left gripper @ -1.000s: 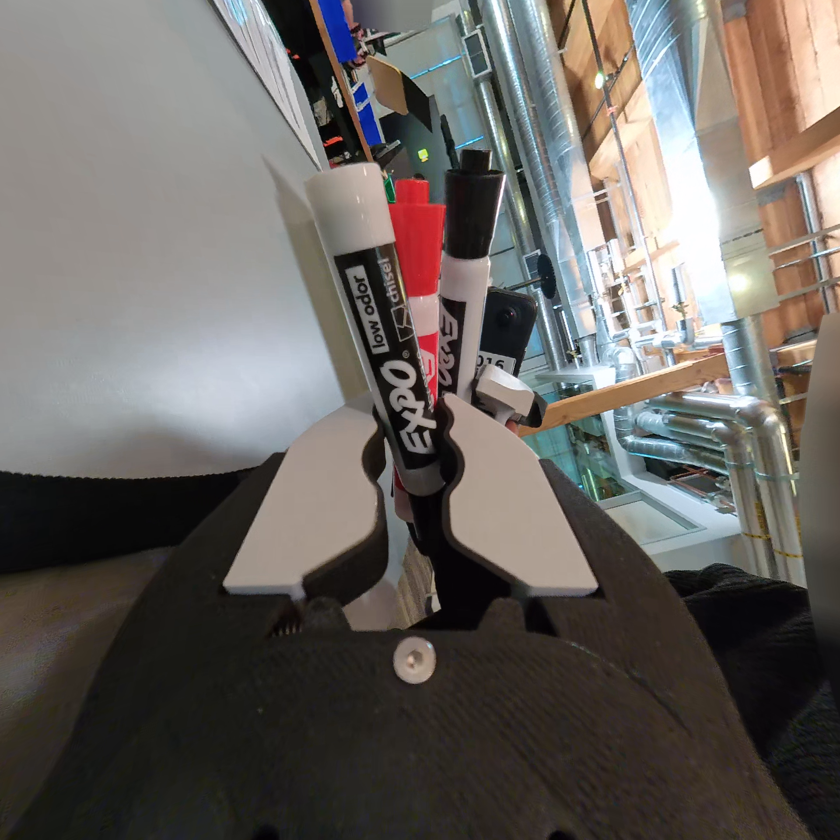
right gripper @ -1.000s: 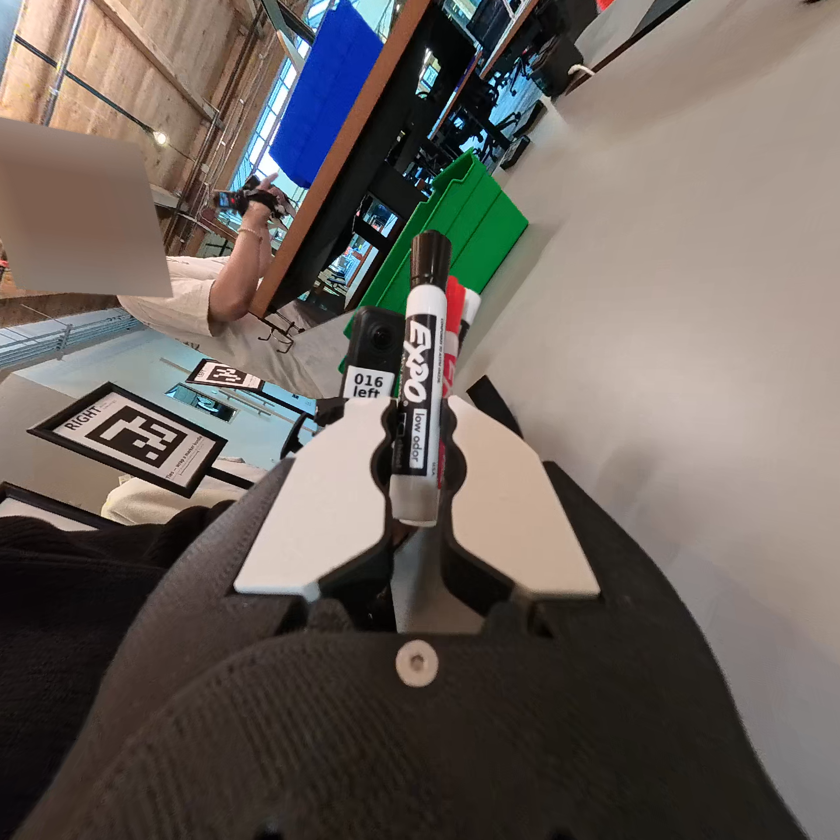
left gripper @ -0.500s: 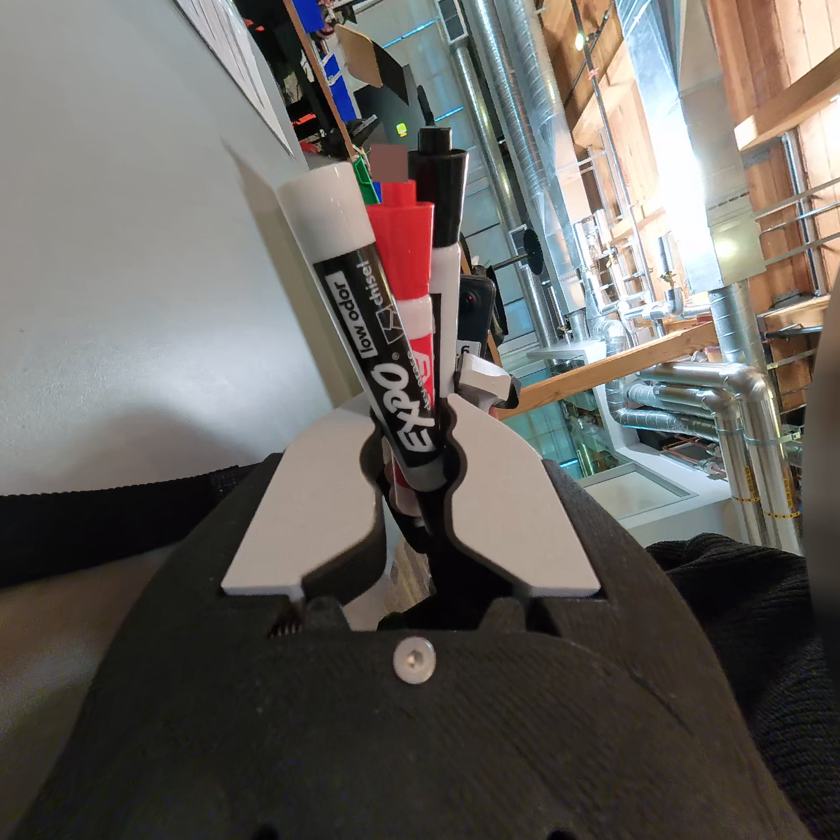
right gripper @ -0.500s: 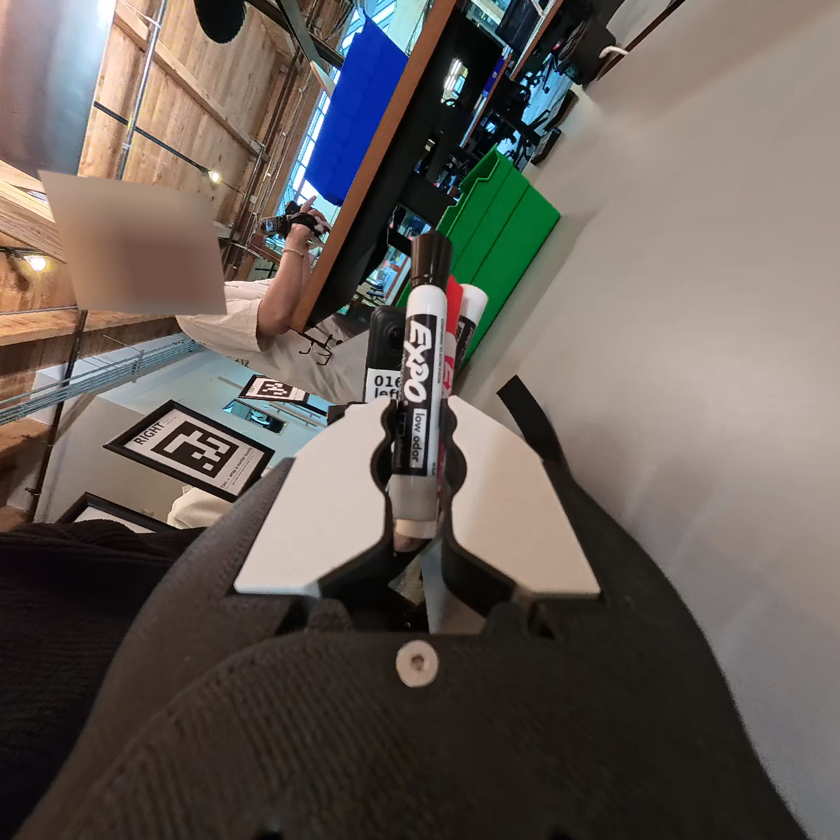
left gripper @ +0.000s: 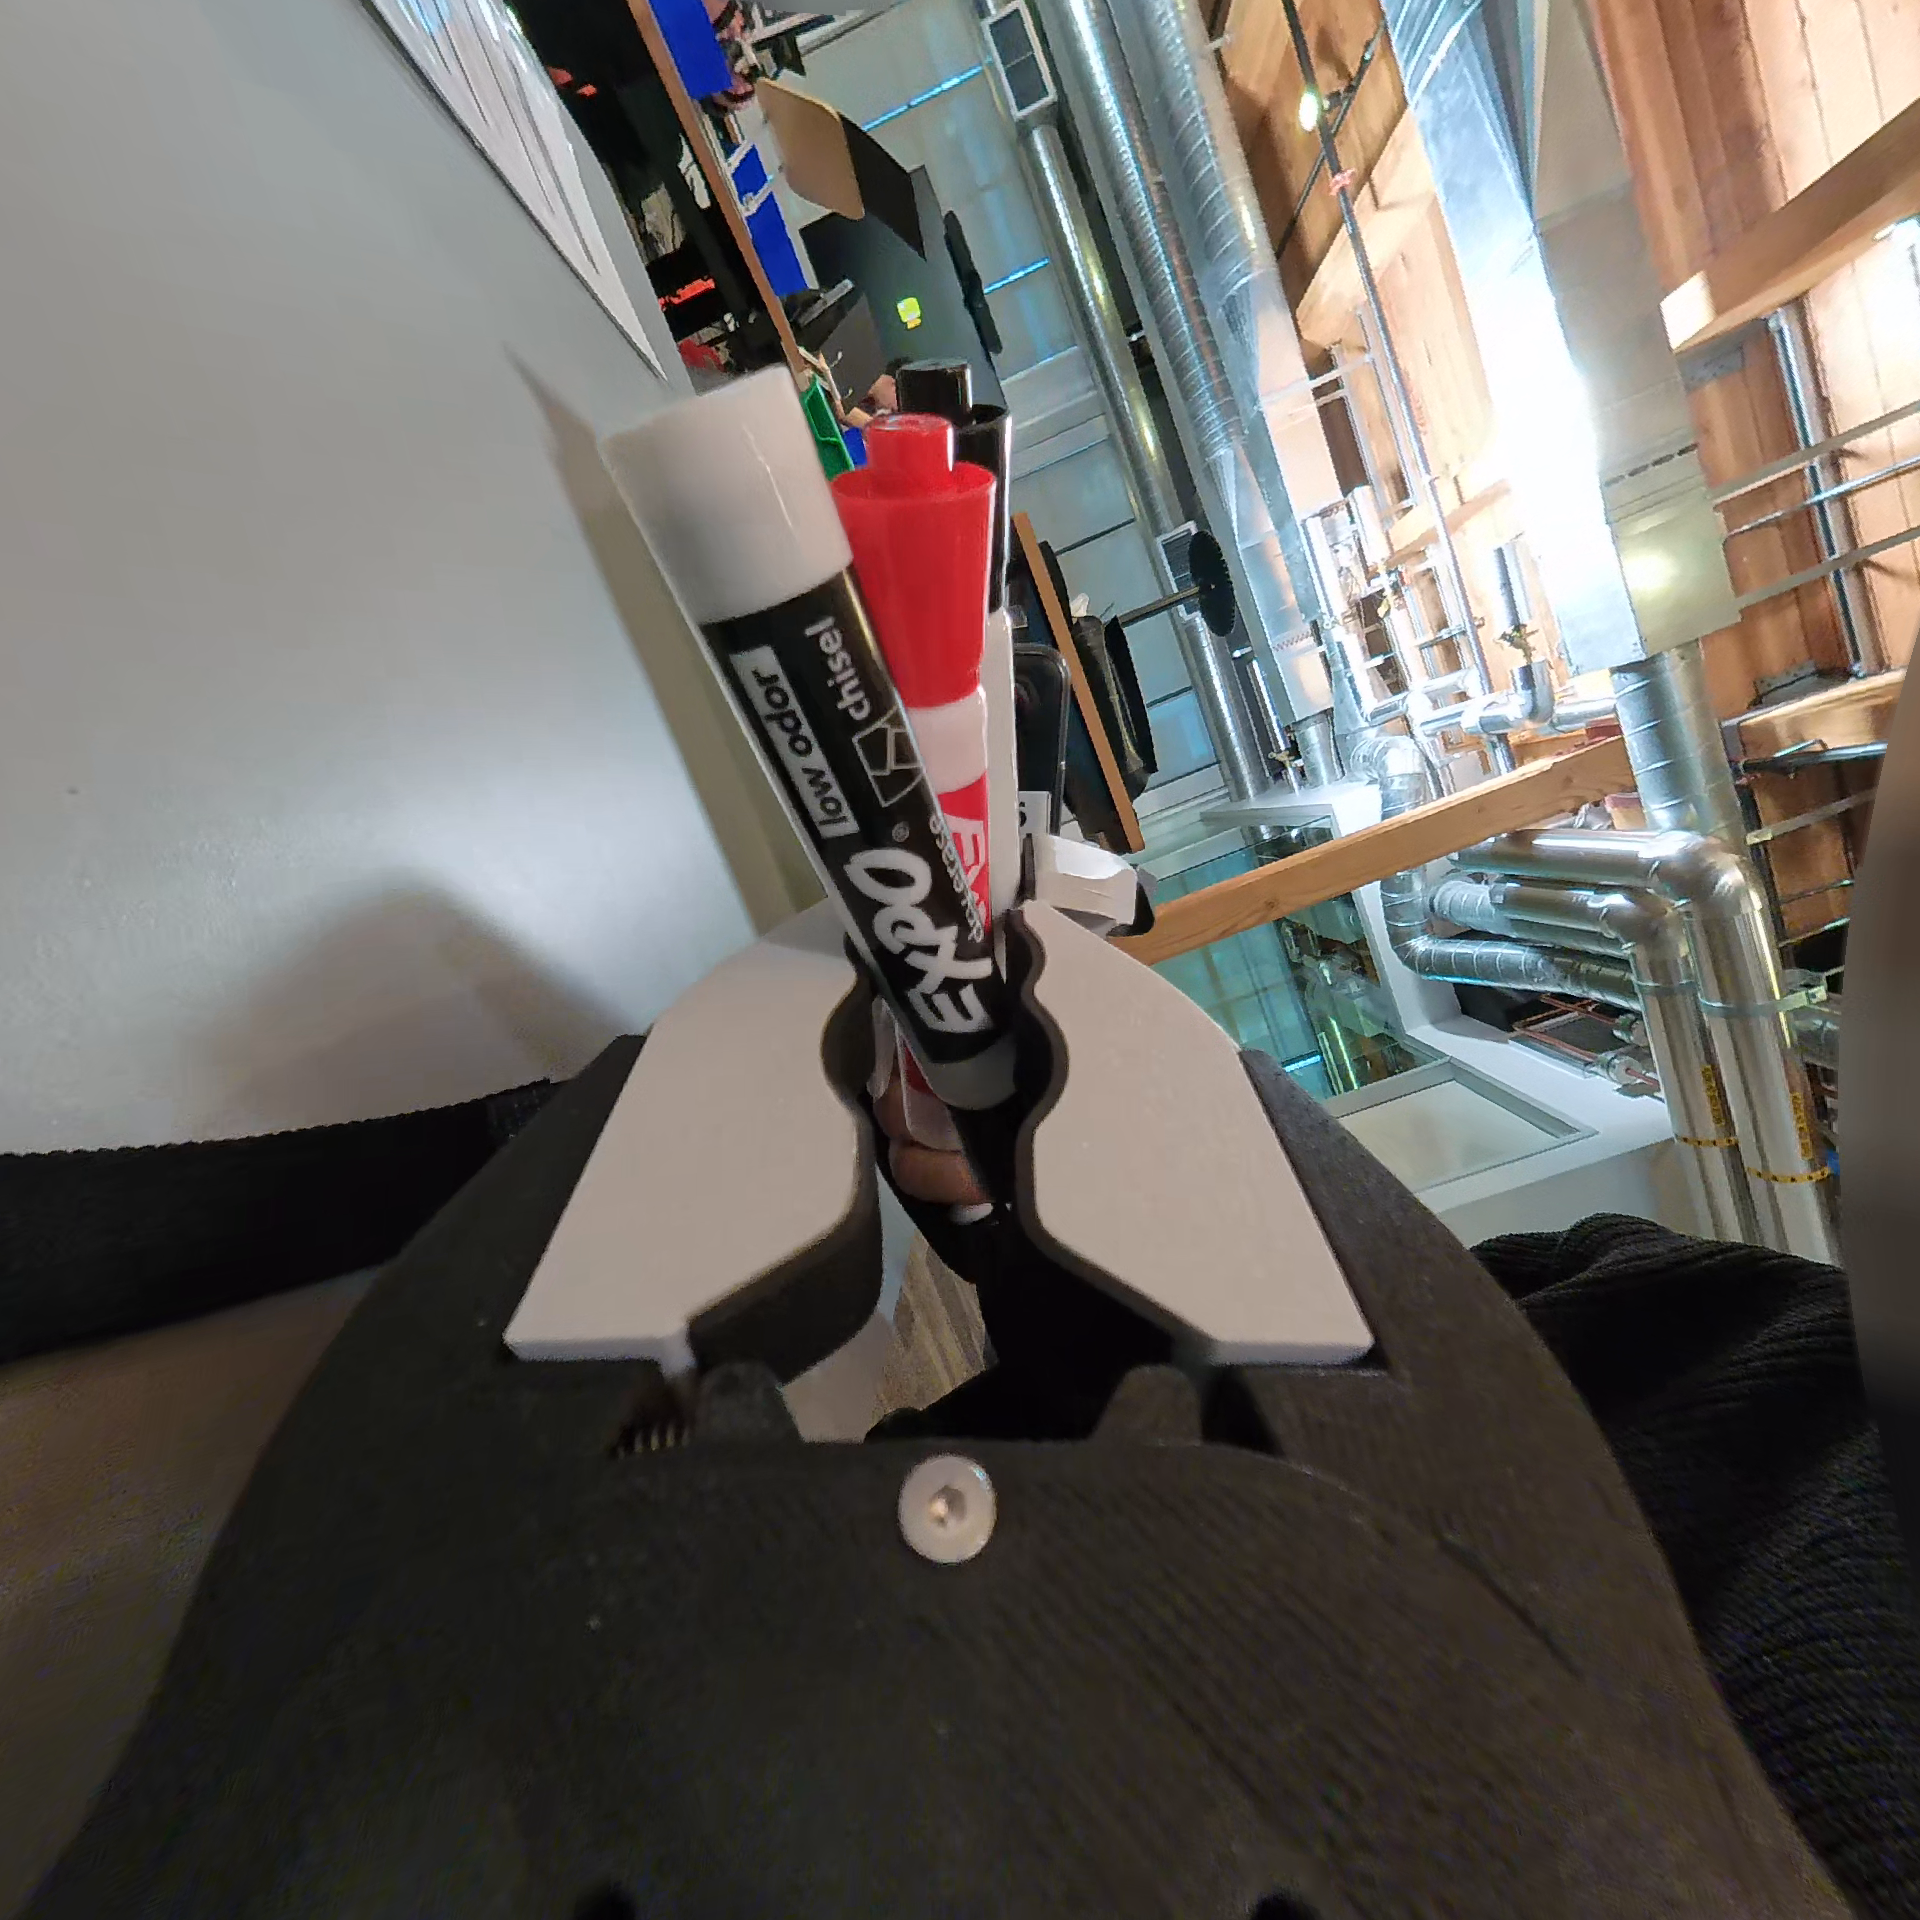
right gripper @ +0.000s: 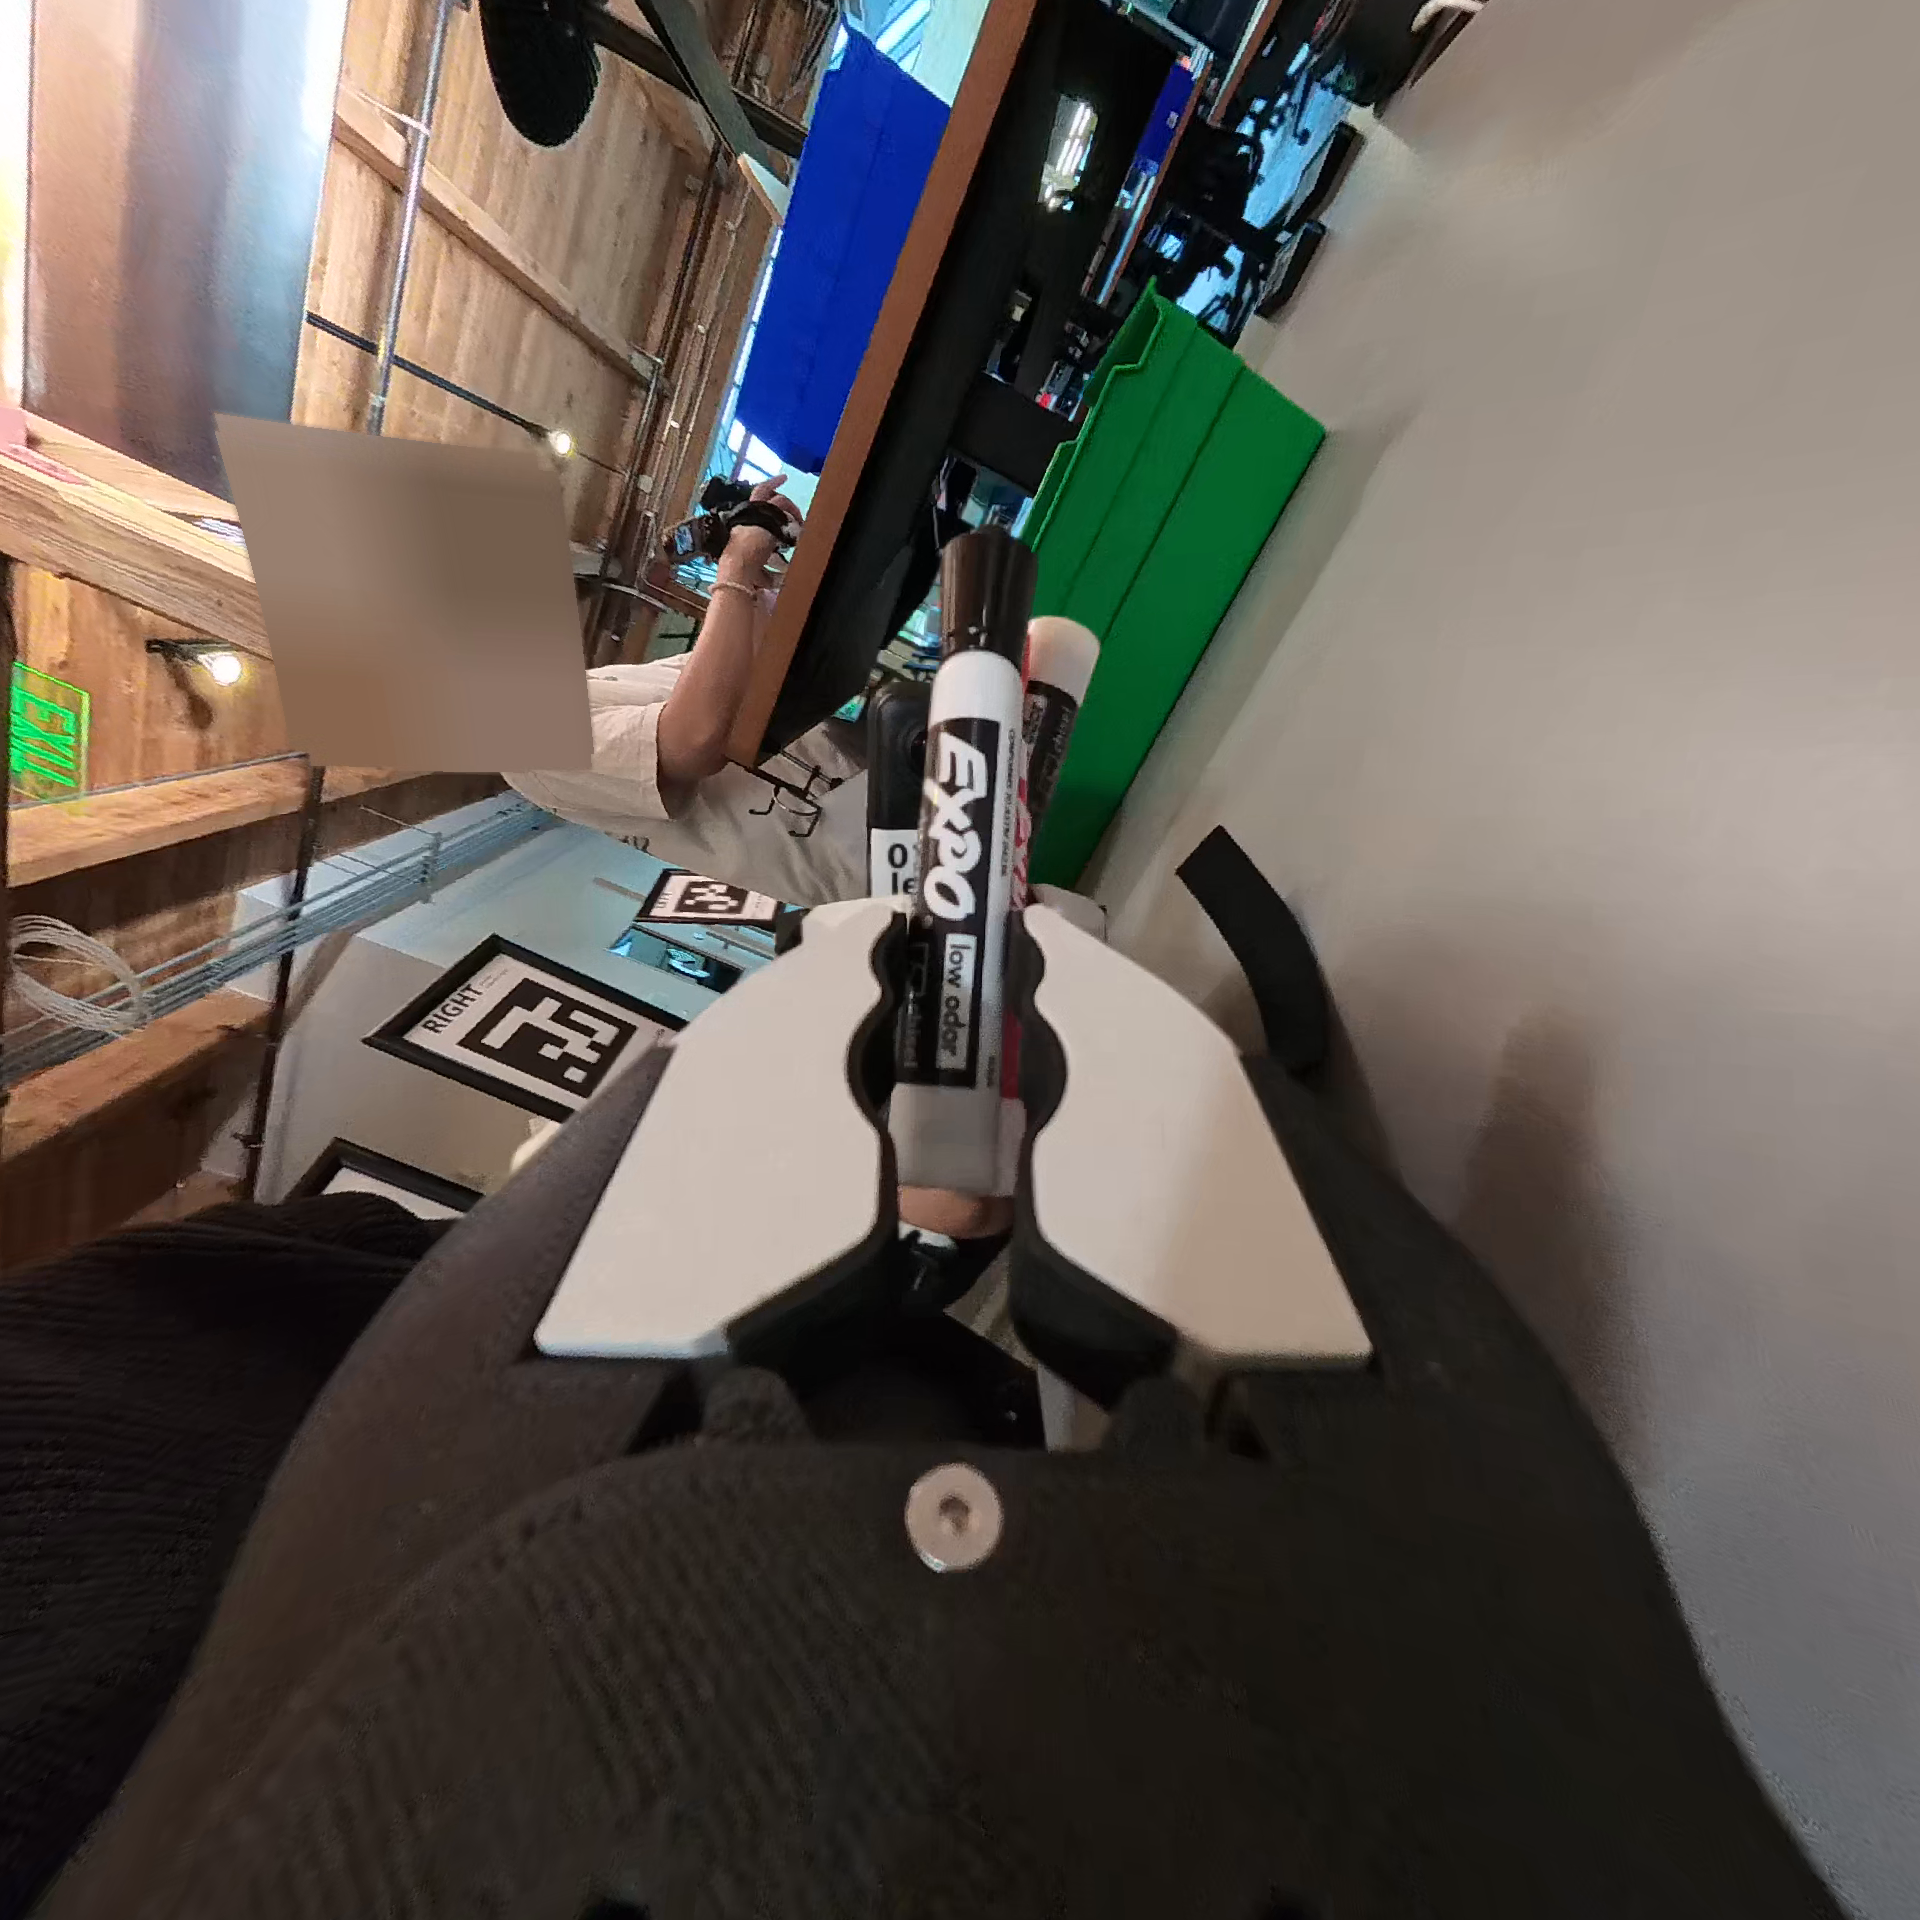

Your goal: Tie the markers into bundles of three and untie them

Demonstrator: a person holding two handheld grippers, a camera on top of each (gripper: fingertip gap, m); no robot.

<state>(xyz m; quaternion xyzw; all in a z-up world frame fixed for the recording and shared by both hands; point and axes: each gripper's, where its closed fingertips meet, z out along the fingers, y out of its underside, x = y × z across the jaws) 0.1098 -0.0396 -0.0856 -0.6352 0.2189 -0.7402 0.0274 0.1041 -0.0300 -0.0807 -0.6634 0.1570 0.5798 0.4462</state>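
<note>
Pale surface [left gripper: 260, 623] fills one side of each view, bare near both tools; its far edge carries green trays [right gripper: 1164, 540], with a dark desk edge beyond. Both views rolled sideways. Left tool [left gripper: 940, 997] clamps narrow on a bundle of three markers [left gripper: 894, 790]: a black-labelled one [left gripper: 831, 769] nearest, a red-capped one [left gripper: 925, 592], a black-capped one [left gripper: 961, 416] behind, all projecting forward past the fingertips. Right tool [right gripper: 951, 997] grips the same markers from the opposite end, black-capped marker [right gripper: 971, 790] foremost. Tools face each other, close.
</note>
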